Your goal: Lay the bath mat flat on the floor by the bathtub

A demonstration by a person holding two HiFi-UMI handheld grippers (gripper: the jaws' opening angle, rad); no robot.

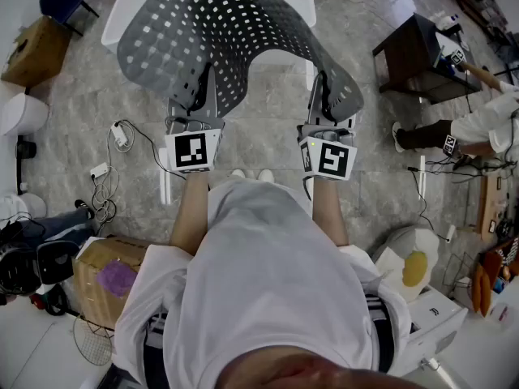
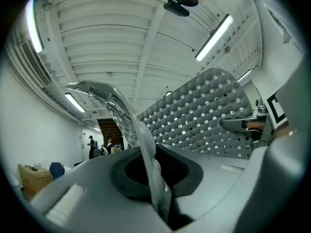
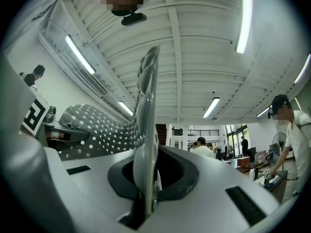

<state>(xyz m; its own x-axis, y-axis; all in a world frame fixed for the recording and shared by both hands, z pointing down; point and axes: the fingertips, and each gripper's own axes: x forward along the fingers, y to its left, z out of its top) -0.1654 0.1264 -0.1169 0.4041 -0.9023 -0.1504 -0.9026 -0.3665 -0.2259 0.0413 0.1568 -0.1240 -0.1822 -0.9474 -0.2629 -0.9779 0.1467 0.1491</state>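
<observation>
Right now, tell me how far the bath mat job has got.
Done: bath mat picked up, left hand-held gripper and right hand-held gripper each shut on its near edge. In hand: it is held arched above the floor by the bathtub. Left: lower it, spread it flat, release.

A grey marbled tile floor [image 1: 65, 136] fills the head view. A dark low table [image 1: 413, 59] stands at upper right, a cardboard box [image 1: 32, 51] at upper left, and white cables [image 1: 109, 164] trail at the left edge. In the right gripper view, a white ribbed ceiling [image 3: 194, 57] carries long tube lights [image 3: 243, 18].
</observation>
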